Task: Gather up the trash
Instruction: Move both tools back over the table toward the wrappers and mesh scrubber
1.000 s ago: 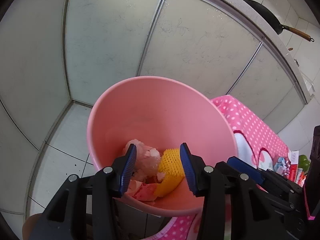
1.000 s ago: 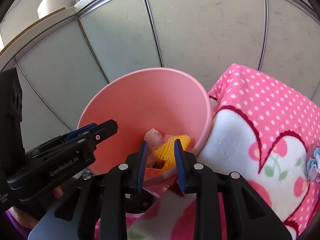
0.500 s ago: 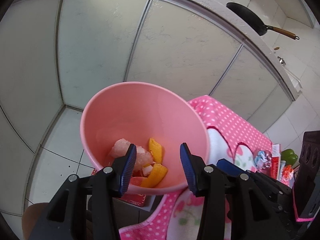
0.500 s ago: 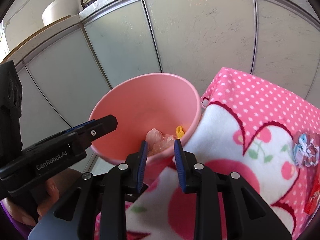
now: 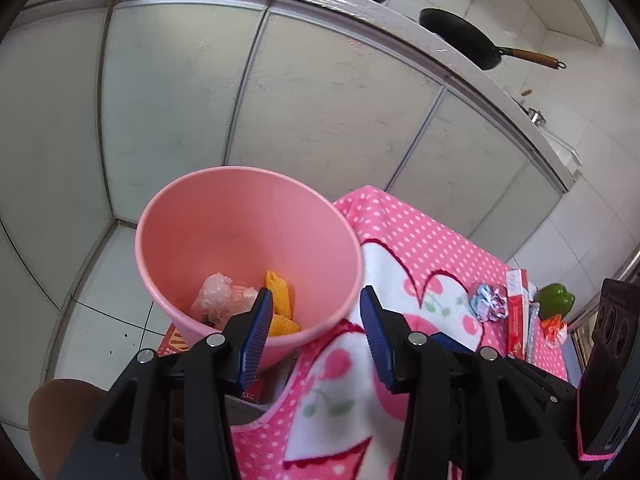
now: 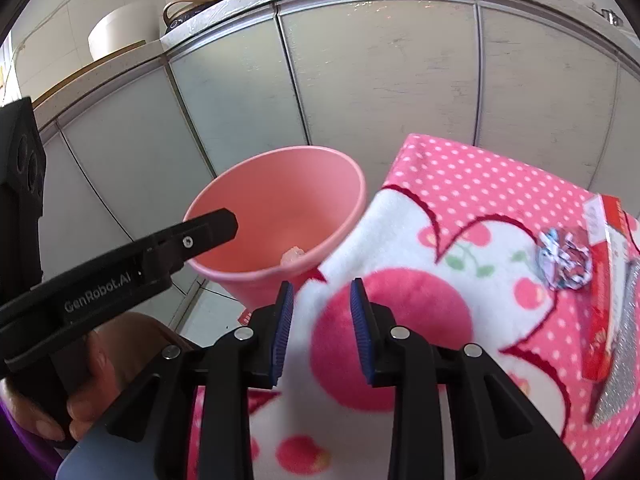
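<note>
A pink bin (image 5: 248, 240) stands beside the table's left end, seen also in the right wrist view as the pink bin (image 6: 280, 208). Inside lie a yellow foam net (image 5: 280, 304) and a crumpled pale wrapper (image 5: 216, 292). My left gripper (image 5: 316, 332) is open above the bin's near rim, with nothing between its pads. My right gripper (image 6: 322, 324) is open and empty over the pink blanket (image 6: 460, 216), right of the bin. A crumpled foil wrapper (image 6: 564, 258) and a red carton (image 6: 600, 292) lie on the blanket at the right.
Grey cabinet doors (image 5: 328, 100) stand behind the bin. A black pan (image 5: 464, 36) sits on the counter above. A green pepper (image 5: 556, 300) and a small orange wrapper (image 5: 554, 326) lie at the table's far end. A red box (image 5: 172, 340) lies on the floor under the bin.
Both grippers have drawn back and upward from the bin, toward the table. The yellow foam net that was between their fingers now lies inside the bin.
</note>
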Available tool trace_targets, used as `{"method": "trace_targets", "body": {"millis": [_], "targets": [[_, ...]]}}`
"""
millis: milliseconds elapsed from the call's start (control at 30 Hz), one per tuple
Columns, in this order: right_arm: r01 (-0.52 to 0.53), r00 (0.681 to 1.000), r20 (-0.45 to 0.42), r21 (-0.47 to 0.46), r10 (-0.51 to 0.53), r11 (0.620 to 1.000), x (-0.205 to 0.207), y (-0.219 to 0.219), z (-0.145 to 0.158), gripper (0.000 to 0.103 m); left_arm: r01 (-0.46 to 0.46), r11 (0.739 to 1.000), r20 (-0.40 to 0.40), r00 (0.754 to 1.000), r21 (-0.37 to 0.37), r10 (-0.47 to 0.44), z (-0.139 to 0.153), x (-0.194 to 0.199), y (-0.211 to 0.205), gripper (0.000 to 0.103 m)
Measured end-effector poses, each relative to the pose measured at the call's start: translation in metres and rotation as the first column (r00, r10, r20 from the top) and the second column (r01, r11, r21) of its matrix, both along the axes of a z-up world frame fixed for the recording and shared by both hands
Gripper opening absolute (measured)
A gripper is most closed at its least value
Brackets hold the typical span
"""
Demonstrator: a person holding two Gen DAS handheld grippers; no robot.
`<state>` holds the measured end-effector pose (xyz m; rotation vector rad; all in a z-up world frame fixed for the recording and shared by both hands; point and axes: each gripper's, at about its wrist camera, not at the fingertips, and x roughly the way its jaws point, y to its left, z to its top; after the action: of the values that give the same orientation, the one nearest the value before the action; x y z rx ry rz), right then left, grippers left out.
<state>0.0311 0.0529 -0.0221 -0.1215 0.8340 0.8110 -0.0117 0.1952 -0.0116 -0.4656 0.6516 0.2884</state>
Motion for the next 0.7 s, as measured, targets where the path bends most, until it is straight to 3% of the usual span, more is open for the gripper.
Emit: {"method": "trace_targets", "body": {"millis": [700], "targets": [[0.151,0.988,0.037,0.01,-0.151,0.988,-0.023,-0.101,-0.004,0.031,0.154,0.982,-0.007,0.988,0.107,-0.154,-0.001,0.004,-0.079,0.044]]}}
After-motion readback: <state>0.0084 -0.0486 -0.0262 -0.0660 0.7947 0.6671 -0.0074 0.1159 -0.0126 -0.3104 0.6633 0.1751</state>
